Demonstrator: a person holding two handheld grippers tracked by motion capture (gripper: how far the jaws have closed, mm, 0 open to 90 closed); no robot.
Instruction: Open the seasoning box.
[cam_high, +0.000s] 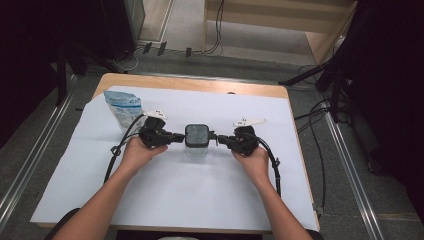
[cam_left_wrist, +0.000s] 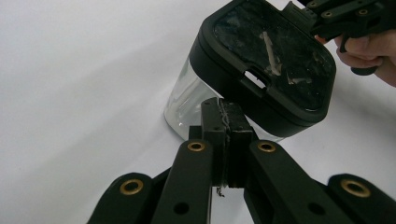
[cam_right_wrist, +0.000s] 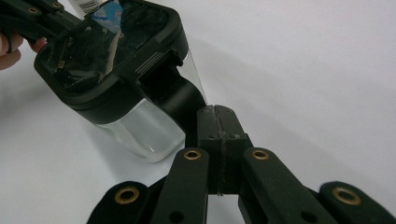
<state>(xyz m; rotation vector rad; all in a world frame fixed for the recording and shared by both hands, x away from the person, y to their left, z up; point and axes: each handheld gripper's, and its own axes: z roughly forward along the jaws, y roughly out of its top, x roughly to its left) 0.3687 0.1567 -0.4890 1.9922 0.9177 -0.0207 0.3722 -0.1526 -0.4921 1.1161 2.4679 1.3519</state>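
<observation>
Clear glass square jar (cam_high: 196, 148) with black plastic lid (cam_high: 196, 134) stands mid-table; left gripper (cam_high: 176, 137) and right gripper (cam_high: 217, 139), jaws together, press its sides. Opening the lid seems next, needing one jaw under its catch.

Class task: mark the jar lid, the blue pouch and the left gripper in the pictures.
Lid (cam_left_wrist: 273, 58), left gripper view, its dark top panel.
Pouch (cam_high: 122, 107), high view, its printed front.
Left gripper (cam_high: 176, 136), high view, between its fingertips.
</observation>
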